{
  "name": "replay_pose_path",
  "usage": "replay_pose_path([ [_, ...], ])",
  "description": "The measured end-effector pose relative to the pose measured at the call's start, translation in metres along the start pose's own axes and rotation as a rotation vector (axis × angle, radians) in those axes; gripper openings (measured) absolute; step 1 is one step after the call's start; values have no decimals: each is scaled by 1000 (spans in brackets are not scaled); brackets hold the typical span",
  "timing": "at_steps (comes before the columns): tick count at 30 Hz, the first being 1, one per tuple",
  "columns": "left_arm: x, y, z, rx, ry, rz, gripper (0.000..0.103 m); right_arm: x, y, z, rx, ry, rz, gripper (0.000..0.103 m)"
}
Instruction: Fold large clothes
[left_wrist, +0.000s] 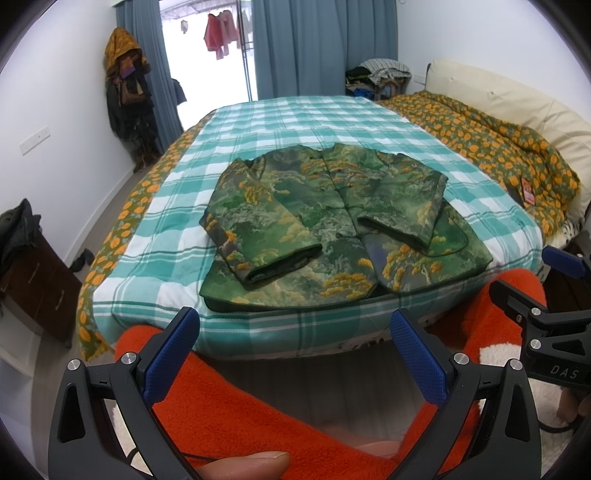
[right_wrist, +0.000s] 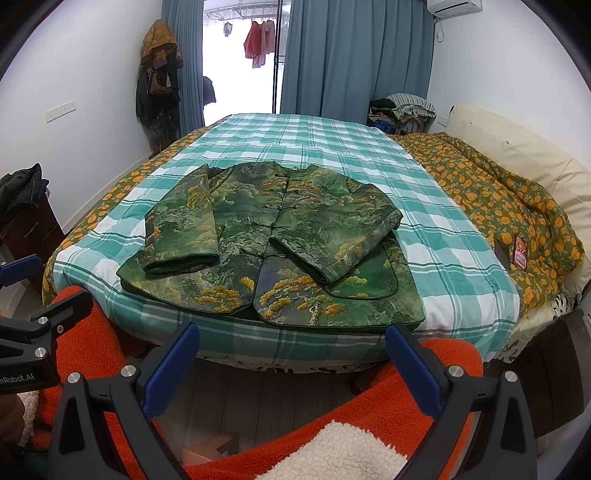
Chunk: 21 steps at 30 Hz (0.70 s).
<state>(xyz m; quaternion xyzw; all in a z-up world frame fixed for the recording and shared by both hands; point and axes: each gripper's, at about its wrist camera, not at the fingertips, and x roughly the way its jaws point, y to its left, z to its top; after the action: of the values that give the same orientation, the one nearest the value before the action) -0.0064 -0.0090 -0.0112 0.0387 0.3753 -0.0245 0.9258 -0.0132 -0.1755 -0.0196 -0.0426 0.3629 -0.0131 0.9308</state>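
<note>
A green landscape-print jacket (left_wrist: 328, 221) lies flat, front up, on the teal-and-white checked blanket (left_wrist: 295, 122) covering the bed. Its collar points toward the curtained window (left_wrist: 207, 55) at the far side, and its hem lies at the near edge of the bed, so its long axis runs from the viewer toward the window. Both sleeves are folded in across the front, with the cuffs angled toward the hem.

The left wrist view shows the left hand-held gripper (left_wrist: 293, 354) with its blue-padded fingers spread apart and gripping nothing, below and short of the jacket's hem. At its right edge the right hand-held gripper (left_wrist: 554, 280) shows in part. A fingertip shows at the bottom of this view only.

The right wrist view gives the jacket (right_wrist: 273, 240) with its knot buttons plainer down the middle. The right hand-held gripper (right_wrist: 291, 358) is likewise spread wide and empty, just short of the hem. Only this view shows an air conditioner (right_wrist: 454, 5) high on the wall. An orange-flowered quilt (right_wrist: 498, 192) lies bunched along the bed's right side.
</note>
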Motion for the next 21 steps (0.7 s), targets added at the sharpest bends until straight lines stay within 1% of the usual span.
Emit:
replay_pose_path([
  [12,0,0,0,-1,1,2,103,1,-1,1,2,0,6,102],
  [17,1,1,-6,-10,12,1,103,6,-3,-6,45,21,26,102],
  [21,2,7,-6,-7,11,6,103,5,-8,-1,41,13,54,102],
])
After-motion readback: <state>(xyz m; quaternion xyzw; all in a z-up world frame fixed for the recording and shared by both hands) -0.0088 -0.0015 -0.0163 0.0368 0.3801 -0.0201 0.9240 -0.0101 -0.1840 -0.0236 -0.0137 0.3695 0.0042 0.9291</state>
